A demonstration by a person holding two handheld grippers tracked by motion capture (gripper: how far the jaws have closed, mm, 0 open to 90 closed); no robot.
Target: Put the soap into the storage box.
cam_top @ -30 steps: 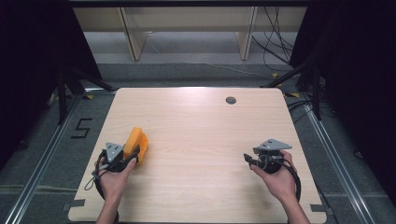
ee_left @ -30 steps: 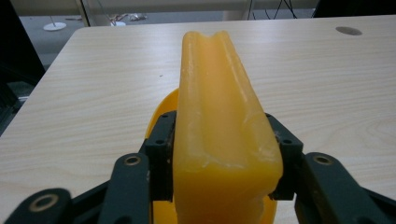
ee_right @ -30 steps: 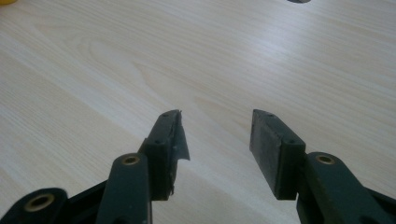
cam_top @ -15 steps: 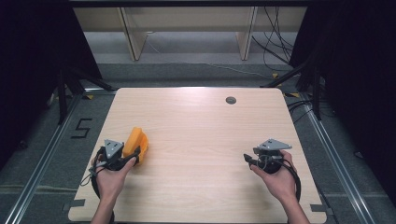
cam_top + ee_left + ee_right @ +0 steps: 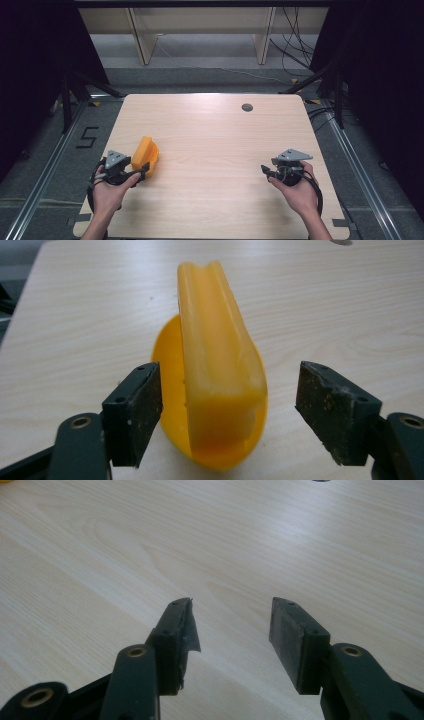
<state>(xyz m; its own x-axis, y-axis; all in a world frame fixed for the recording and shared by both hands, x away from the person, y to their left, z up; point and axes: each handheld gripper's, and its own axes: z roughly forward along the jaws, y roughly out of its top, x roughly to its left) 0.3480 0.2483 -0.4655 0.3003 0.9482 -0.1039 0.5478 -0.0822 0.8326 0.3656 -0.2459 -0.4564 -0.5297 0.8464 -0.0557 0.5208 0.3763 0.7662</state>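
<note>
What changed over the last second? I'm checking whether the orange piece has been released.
The left gripper has just opened its jaws and let go of the orange plastic piece, which sits between the pads with gaps on both sides, resting on the wooden table. The right gripper stayed in place, open and empty.

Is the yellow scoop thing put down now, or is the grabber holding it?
Put down, it looks like. The yellow scoop rests on the table, and the left gripper has just been opening: its jaws stand apart on either side of the scoop, not pressing it. The right gripper waits open with nothing between its jaws. What looks left is drawing the left gripper away.
</note>
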